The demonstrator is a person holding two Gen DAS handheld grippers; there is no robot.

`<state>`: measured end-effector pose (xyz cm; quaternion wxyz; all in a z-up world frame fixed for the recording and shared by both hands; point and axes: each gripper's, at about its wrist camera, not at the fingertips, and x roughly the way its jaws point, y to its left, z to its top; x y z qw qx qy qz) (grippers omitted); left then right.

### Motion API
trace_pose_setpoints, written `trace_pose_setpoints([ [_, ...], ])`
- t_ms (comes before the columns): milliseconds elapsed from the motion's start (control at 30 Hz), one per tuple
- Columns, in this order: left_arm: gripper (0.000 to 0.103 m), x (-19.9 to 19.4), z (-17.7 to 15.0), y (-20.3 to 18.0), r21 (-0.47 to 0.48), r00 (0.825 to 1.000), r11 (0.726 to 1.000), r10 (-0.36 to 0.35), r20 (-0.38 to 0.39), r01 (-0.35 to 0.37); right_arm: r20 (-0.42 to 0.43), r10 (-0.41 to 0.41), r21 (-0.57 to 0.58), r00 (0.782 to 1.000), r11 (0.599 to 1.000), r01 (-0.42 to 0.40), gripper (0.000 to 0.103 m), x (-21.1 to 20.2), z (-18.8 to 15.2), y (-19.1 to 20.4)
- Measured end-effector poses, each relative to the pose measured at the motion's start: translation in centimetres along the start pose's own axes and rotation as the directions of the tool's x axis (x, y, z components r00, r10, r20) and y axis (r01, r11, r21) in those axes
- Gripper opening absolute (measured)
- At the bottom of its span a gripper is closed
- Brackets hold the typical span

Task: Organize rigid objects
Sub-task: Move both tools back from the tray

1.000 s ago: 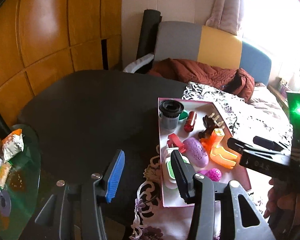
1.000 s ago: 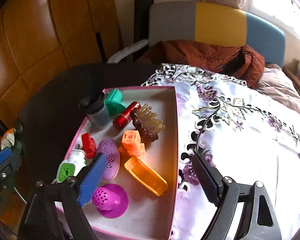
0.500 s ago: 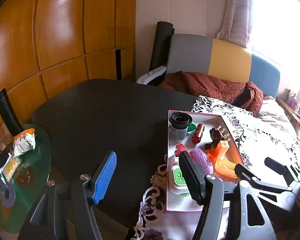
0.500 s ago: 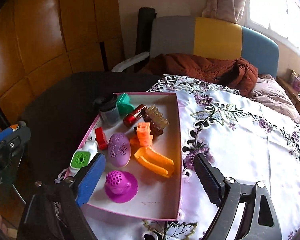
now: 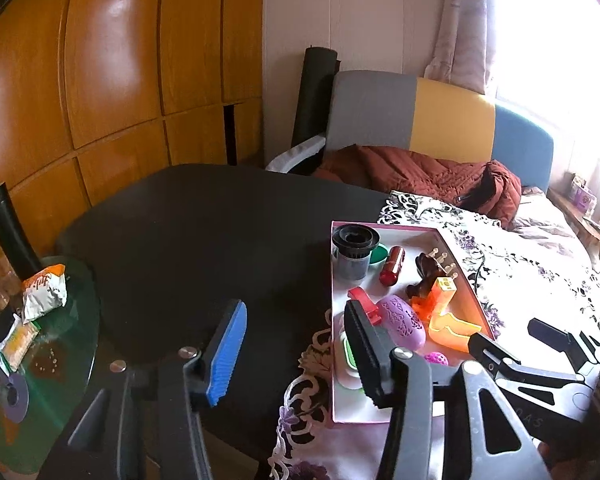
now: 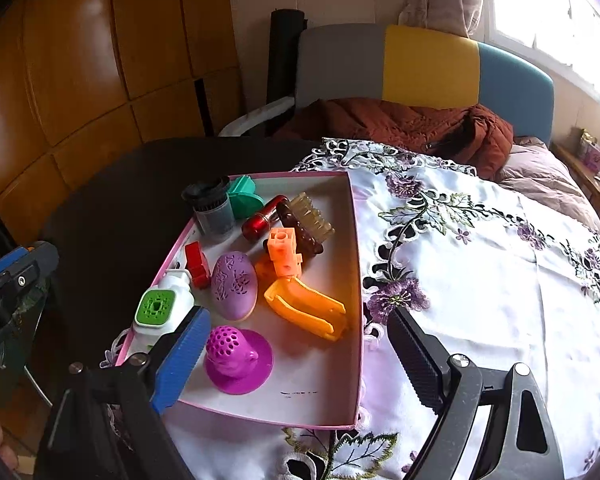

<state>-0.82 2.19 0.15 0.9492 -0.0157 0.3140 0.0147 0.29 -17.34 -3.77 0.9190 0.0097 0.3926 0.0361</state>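
Note:
A shallow pink-rimmed box (image 6: pixel 355 264) lies on the flowered cloth. It holds a black cup (image 6: pixel 212 210), a teal piece (image 6: pixel 242 196), a red cylinder (image 6: pixel 262 222), a brown comb clip (image 6: pixel 306 224), an orange block (image 6: pixel 284 250), an orange clip (image 6: pixel 304 306), a purple oval (image 6: pixel 234 284), a magenta holed dome (image 6: pixel 236 356) and a white and green device (image 6: pixel 164 308). My right gripper (image 6: pixel 298 314) hangs open over the box's near end, gripping nothing. My left gripper (image 5: pixel 294 312) hovers at the box's left edge over the dark table; its jaws are closing on nothing.
The black table (image 5: pixel 204 232) runs left of the white embroidered cloth (image 6: pixel 480 260). A glass side table (image 5: pixel 76 344) with snack packets stands low at the left. Behind are a grey, yellow and blue chair (image 5: pixel 420 120) with a rust jacket, and a wood panel wall.
The right gripper has drawn back from the box, so more of its near end shows. The left gripper's jaws spread wider, then narrowed, and its view tipped up slightly.

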Motion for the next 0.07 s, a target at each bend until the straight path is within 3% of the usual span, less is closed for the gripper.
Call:
trace_pose_setpoints([
  [67, 0.051, 0.04, 0.05, 0.02, -0.002, 1.0, 1.0, -0.011, -0.01, 0.011, 0.006, -0.002, 0.001, 1.0, 1.0, 0.002, 0.09, -0.12, 0.08, -0.09],
])
